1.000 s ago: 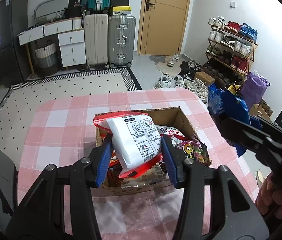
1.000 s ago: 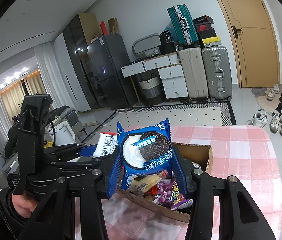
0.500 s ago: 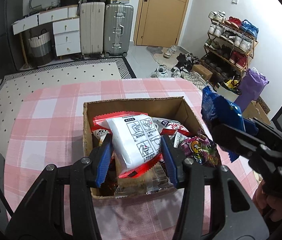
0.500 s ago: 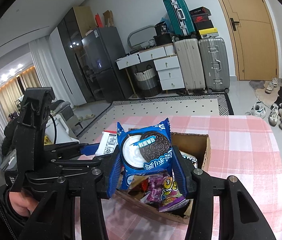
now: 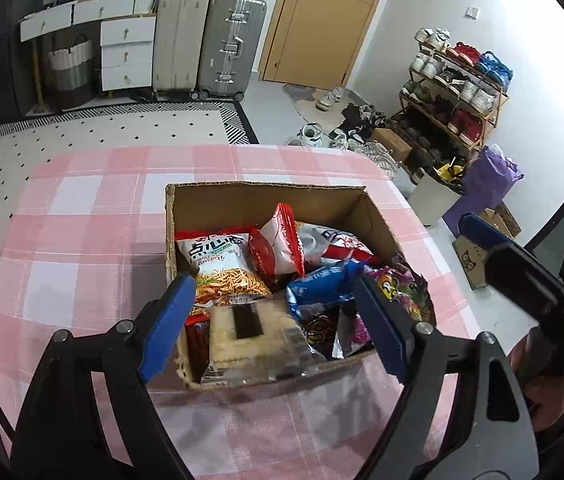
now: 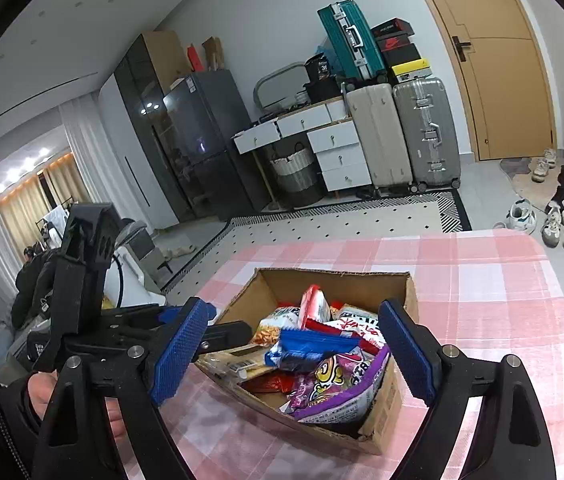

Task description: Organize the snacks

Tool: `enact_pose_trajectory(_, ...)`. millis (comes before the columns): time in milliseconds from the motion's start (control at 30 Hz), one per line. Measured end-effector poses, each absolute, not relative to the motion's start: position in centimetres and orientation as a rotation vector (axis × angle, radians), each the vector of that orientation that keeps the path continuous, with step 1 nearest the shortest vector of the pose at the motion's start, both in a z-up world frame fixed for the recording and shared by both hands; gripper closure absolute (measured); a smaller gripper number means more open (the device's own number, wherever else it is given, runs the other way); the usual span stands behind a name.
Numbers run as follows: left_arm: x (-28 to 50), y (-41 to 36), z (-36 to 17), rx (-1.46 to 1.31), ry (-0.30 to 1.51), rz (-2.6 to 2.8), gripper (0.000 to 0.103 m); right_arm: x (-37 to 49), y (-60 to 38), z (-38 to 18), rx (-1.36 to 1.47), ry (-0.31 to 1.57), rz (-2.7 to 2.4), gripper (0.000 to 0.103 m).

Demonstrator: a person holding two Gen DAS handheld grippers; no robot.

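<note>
The cardboard box [image 5: 269,200] stood on the table [image 5: 81,216] with the pink checked cloth, full of snack packets. The left claw [image 5: 271,312] had just been opening and hung wide above the box with nothing between its blue pads. The right claw [image 6: 294,352] had also just opened, empty. The blue cookie packet [image 6: 310,346] and the red and white packet [image 5: 277,244] lay inside the box on the other snacks.

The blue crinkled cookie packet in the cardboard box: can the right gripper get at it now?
Probably yes. The blue crinkled cookie packet lies on top of the pile in the brown cardboard box, nothing covers it, and the right gripper, jaws just opened and empty, points toward it.
</note>
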State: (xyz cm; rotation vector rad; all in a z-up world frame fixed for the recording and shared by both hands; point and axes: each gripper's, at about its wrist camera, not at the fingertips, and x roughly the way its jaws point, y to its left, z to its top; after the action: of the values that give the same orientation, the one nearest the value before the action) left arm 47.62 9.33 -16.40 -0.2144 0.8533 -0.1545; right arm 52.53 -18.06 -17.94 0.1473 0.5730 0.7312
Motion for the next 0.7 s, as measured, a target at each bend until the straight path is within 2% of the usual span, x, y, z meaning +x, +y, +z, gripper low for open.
enact_pose_trajectory(200, 45.5, 9.4, -14.8, -0.201, 0.819, -0.127, 0.023, 51.3, -18.7, -16.9, 0.156, 0.553, 0.717, 0.014)
enact_pose_trajectory(500, 40.5, 9.4, -13.0, -0.196, 0.769, -0.096, 0.020, 47.5, -20.8, -16.6, 0.158, 0.504, 0.671, 0.007)
enact_pose_trajectory(633, 37.9, 9.4, -13.1, -0.199, 0.755, -0.095, 0.017, 45.1, -21.9, -17.2, 0.154, 0.486, 0.646, 0.005)
enact_pose_trajectory(700, 36.5, 9.2, -13.4, -0.193, 0.744, -0.114, 0.011, 44.1, -22.5, -17.7, 0.154, 0.478, 0.637, 0.004)
